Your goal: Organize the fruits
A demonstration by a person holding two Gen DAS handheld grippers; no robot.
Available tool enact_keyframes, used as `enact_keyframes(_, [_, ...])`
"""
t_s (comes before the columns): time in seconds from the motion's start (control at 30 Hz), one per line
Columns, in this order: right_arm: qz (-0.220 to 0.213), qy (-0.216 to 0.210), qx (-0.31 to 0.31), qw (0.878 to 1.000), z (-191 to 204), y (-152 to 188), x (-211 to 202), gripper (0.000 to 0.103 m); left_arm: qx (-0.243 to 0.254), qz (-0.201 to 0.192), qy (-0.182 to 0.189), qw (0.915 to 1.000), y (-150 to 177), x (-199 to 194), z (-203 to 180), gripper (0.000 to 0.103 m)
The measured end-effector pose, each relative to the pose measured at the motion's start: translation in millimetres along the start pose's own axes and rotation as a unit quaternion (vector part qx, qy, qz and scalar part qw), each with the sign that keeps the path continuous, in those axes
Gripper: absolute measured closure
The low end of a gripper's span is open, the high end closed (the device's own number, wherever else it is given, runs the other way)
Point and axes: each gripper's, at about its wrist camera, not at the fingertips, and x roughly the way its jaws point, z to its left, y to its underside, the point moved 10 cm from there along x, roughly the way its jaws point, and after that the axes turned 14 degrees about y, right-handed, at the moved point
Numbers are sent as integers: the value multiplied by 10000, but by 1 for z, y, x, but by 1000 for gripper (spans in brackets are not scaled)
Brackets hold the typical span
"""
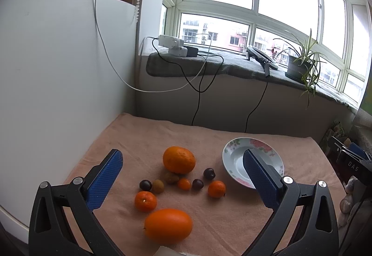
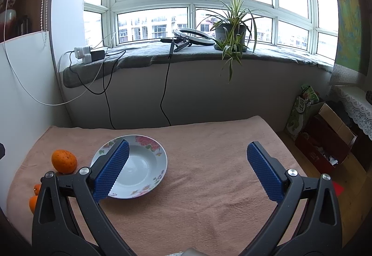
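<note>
Left hand-held gripper [image 1: 183, 164] spread wide, empty; fruits [image 1: 179, 159] clustered on tabletop [image 1: 232, 221] between its fingers. Right hand-held gripper [image 2: 187, 156] spread wide, empty; floral plate [image 2: 148, 163] behind its left finger.

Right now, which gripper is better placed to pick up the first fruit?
Left gripper: it is open with the fruits lying between its fingers. The right gripper faces the empty plate.
</note>
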Motion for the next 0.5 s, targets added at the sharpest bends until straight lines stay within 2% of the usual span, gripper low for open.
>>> enact_keyframes(0.5, [61,-80,-34,9999,8,3,0,0,-85,45,13,10000,5,-1,6,1])
